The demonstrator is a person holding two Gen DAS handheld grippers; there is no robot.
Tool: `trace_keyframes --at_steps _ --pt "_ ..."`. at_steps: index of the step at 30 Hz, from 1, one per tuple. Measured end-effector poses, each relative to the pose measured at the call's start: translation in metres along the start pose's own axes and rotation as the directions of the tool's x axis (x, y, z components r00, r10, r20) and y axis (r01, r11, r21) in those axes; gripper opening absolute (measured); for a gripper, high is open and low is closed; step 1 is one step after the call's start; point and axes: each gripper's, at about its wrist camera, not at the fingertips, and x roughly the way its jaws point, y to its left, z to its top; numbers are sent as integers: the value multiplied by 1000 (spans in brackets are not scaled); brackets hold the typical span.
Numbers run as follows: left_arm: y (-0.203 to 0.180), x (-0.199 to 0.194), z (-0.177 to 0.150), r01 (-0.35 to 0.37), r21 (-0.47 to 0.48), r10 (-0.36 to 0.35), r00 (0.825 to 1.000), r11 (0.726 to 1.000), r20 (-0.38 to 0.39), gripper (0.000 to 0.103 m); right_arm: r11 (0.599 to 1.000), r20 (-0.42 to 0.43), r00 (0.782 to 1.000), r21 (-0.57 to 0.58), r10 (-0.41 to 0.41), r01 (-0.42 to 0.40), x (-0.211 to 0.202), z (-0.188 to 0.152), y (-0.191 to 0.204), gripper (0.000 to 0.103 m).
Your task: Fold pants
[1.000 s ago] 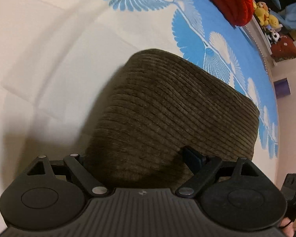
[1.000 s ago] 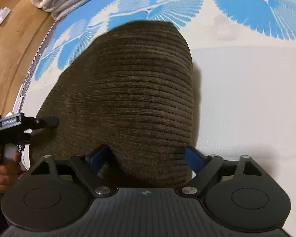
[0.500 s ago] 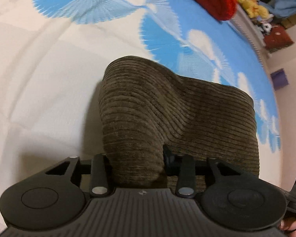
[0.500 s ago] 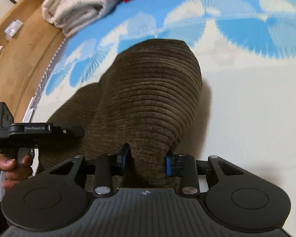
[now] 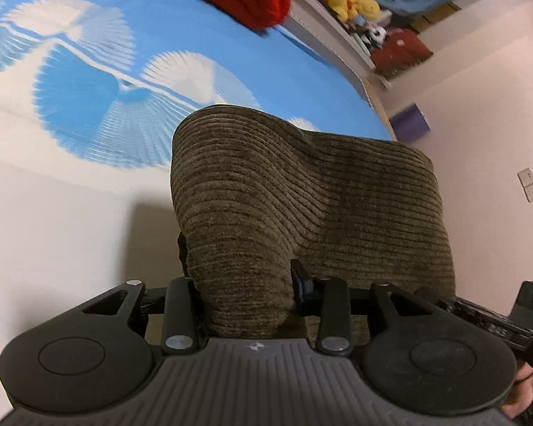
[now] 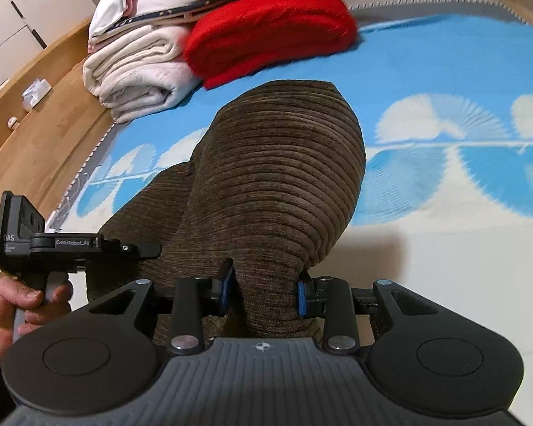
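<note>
The left gripper (image 5: 247,294) is clamped on a bunched corner of the brown pants (image 5: 302,206); the right gripper (image 6: 264,291) pinches the other corner, cloth draping ahead onto the bedsheet (image 6: 462,213) beyond both.

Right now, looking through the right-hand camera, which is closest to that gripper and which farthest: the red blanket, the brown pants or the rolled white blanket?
1. Brown pants: clamped in the right gripper, straight ahead.
2. Rolled white blanket: farther back, on the left by the bed's edge.
3. Red blanket: about as far back, nearer the middle; too close to call against the white one.
</note>
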Motion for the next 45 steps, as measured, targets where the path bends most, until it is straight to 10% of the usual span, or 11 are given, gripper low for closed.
trace_keyframes --at_steps 2,4,6,9,13,16,20,30,32,35,45 --pt "-4 16 0 -103 21 103 995 994 -13 65 999 18 999 3 -47 47 0 -1 -26 39" --pt "-4 30 -3 -357 97 361 932 929 -26 65 977 29 981 96 -194 191 9 -5 -61 47" --pt "-3 34 -5 -448 125 454 891 885 -20 54 869 -75 902 245 -426 431 24 -20 -102 43" --pt "-20 24 -3 -301 156 302 953 941 19 51 866 -116 919 308 -377 395 25 -34 -125 38" --pt "-61 34 -25 -142 384 171 984 912 -43 51 973 -4 976 78 -216 215 16 -33 -89 38" --pt "-69 71 -54 -86 522 218 956 849 -198 48 990 -134 981 5 -142 144 36 -41 -84 38" --pt "-67 111 -99 -137 718 430 870 682 -242 46 964 -383 894 -214 -233 160 76 -73 -80 35" --pt "-70 71 -37 -203 496 256 966 844 -41 38 986 -43 985 13 -164 165 40 -13 -90 38" --pt "-62 100 -46 -260 534 369 923 805 -107 26 979 19 982 75 -190 188 46 -1 -97 38" --pt "-66 125 -69 -336 675 514 854 657 -75 26 965 59 967 102 -248 241 62 13 -103 38" --pt "-64 103 -48 -350 649 498 865 676 -53 29 900 -34 912 155 -408 408 150 37 -127 41"
